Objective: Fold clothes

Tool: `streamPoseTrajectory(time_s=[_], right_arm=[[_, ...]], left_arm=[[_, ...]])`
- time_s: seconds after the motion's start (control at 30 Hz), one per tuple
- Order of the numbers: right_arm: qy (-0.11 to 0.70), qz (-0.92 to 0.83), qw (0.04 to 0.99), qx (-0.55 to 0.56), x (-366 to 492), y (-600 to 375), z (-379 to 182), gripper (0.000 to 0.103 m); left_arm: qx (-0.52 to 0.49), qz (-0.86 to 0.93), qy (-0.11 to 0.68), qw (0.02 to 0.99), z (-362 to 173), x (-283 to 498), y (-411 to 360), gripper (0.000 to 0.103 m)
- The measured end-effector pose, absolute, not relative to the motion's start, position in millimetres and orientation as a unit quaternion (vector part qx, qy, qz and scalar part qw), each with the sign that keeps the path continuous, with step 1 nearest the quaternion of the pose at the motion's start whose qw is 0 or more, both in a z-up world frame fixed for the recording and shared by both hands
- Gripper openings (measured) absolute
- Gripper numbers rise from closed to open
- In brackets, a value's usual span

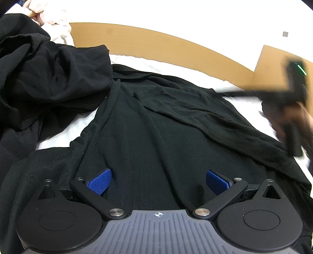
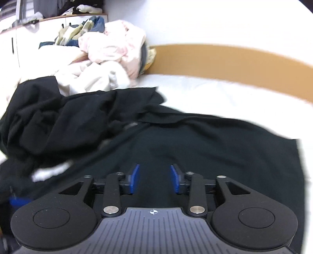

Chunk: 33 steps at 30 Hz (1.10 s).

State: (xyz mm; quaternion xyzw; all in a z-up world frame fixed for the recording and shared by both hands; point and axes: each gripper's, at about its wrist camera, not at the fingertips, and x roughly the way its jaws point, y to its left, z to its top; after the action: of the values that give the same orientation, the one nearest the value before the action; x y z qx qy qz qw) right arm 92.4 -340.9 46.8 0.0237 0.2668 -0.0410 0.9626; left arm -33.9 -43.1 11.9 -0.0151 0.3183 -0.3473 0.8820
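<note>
My left hand-held gripper sits low over the black garment, blue pads splayed wide apart, nothing between them but cloth lying beneath. Right hand-held gripper: pads part way apart and parallel, empty, angled down over the same garment; no pad presses on the fabric. The garment is spread on the white bed, a fold lying slantwise across it; its near hem is hidden under my gripper bodies. In the left view my right hand and its tool are a motion-smeared blur at the frame's right edge, details unreadable. Left of the garment, a rumpled black heap; whether it is part of the same piece I cannot tell. Beyond it, a pale pink pile, then the wooden headboard, with a cluttered shelf cut off at top left.
</note>
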Motion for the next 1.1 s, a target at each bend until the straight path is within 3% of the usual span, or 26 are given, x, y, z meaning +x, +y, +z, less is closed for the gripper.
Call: streamPoseTrajectory(time_s=[0.1, 0.2, 0.3, 0.4, 0.57, 1.1], right_arm=[[0.282, -0.105, 0.953, -0.047, 34.1, -345.8, 33.4, 0.048], [0.283, -0.137, 0.949, -0.036, -12.0, -354.2, 16.8, 0.05], [0.278, -0.141, 0.95, -0.01, -36.5, -359.9, 2.4, 0.065], [0.288, -0.138, 0.947, -0.013, -38.6, -359.0, -7.0, 0.085], [0.307, -0.145, 0.941, 0.004, -30.3, -366.4, -9.6, 0.103], [0.312, -0.133, 0.94, 0.042, -32.1, -375.7, -21.0, 0.103]], left_arm=[[-0.016, -0.343, 0.316, 0.884, 11.8, -35.5, -42.8, 0.102], [-0.02, -0.342, 0.314, 0.885, 11.5, -36.3, -41.2, 0.102], [-0.028, -0.344, 0.313, 0.885, 11.3, -35.7, -38.9, 0.102], [-0.026, -0.342, 0.312, 0.886, 11.3, -35.6, -39.6, 0.102], [-0.013, -0.338, 0.312, 0.888, 11.9, -38.3, -42.5, 0.102], [-0.016, -0.338, 0.311, 0.888, 11.1, -37.4, -41.4, 0.102]])
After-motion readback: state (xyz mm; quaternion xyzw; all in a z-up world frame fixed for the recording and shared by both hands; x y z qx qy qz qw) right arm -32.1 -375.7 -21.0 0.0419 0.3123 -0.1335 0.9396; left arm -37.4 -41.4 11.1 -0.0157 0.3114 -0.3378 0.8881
